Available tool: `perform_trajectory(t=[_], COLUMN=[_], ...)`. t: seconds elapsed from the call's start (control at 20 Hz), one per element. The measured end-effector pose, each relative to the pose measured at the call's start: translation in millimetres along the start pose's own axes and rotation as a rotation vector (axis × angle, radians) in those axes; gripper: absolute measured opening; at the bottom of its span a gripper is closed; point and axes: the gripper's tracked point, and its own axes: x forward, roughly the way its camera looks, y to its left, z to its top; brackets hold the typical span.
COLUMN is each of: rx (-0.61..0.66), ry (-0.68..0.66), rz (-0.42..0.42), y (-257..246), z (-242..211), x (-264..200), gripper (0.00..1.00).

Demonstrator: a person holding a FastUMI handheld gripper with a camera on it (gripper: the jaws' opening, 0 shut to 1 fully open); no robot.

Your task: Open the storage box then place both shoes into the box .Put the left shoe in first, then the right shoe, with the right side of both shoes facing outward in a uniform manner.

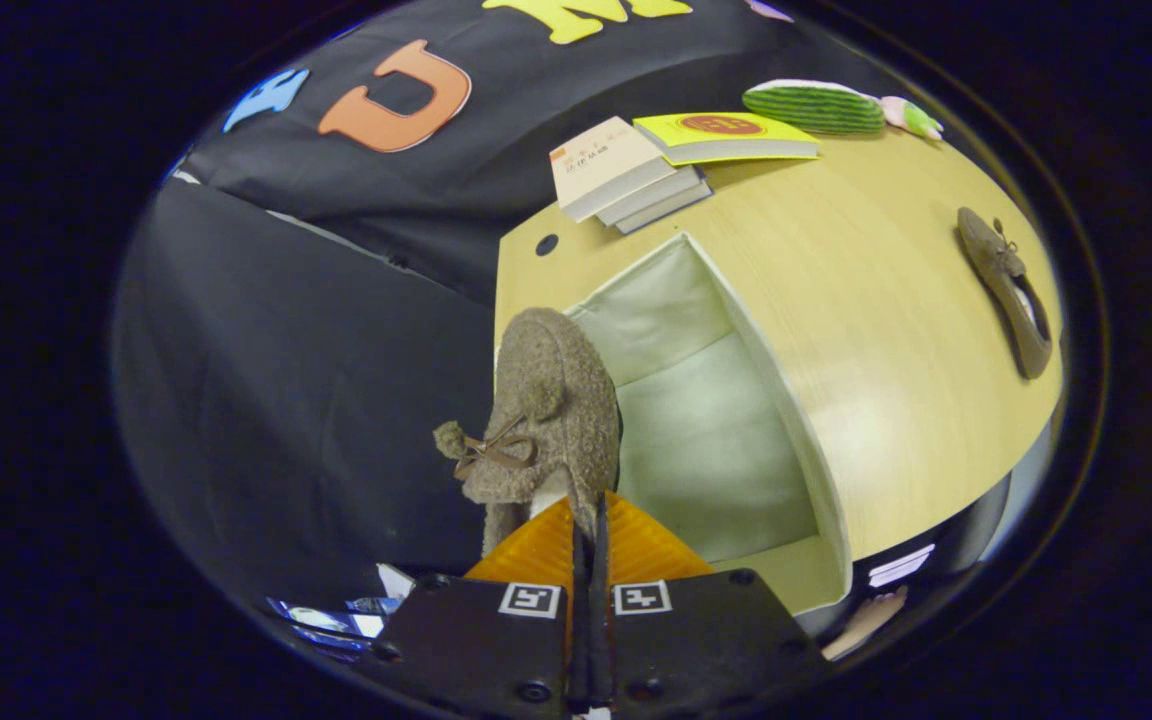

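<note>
Left to right: fuzzy brown shoe [546,410] with a pom-pom bow hangs from the tongs [588,530], toe pointing away, sitting at the left rim of the storage box [736,300]. Tongs are clenched on the shoe's heel end, fingers pressed nearly together with only a thin edge of the shoe between them. Can't tell whether the shoe touches the box wall or floor.

Storage box is open, pale fabric interior, just ahead and to the right of the fingers, sitting on the wooden desk [876,330]. Inside looks bare apart from the shoe at its edge.

Beyond the box, at the far edge of the desk: stack of books [616,170], with a yellow book [726,135] touching the stack on its right. Further right, a green striped plush toy [816,108].

Far right on the desk, well apart from the box: second brown shoe [1006,290], lying on the desktop, opening visible, small bow on top.
</note>
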Motion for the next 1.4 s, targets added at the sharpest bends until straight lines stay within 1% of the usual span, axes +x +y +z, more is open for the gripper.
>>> perform_trajectory(t=[0.1, 0.15, 0.2, 0.3, 0.35, 0.4, 0.5, 0.65, 0.85, 0.9, 0.95, 1.1, 1.15, 1.25, 1.4], rx=[0.002, 0.003, -0.004, -0.028, -0.048, -0.069, -0.113, -0.225, -0.424, -0.471, -0.507, -0.574, -0.599, -0.623, -0.618], ry=[-0.005, 0.0, 0.004, 0.012, 0.008, 0.0, -0.004, -0.054, -0.192, -0.233, -0.272, -0.393, -0.42, -0.448, -0.463], rz=[0.026, 0.041, 0.052, 0.093, 0.101, 0.111, 0.12, 0.102, 0.055, 0.037, 0.02, -0.031, -0.06, -0.121, -0.199], y=[5.4, 9.0, 9.9, 21.0, 22.8, 24.9, 28.3, 27.7, 21.1, 16.7, 11.3, -8.0, -20.0, -51.4, -104.1], z=[-1.0, -2.3, -3.7, -6.7, -7.0, -6.4, -10.3, -3.7, 22.7, 29.6, 37.8, 64.7, 73.5, 85.7, 105.3], x=[5.4, 6.7, 4.6, 1.9, 0.4, -5.0, -12.4, -28.2, -62.4, -72.8, -83.5, -118.9, -128.8, -148.1, -172.5], gripper=[0.07, 0.14, 0.17, 0.28, 0.37, 0.41, 0.52, 0.68, 0.7, 0.72, 0.77, 0.78, 0.78, 0.8, 0.8])
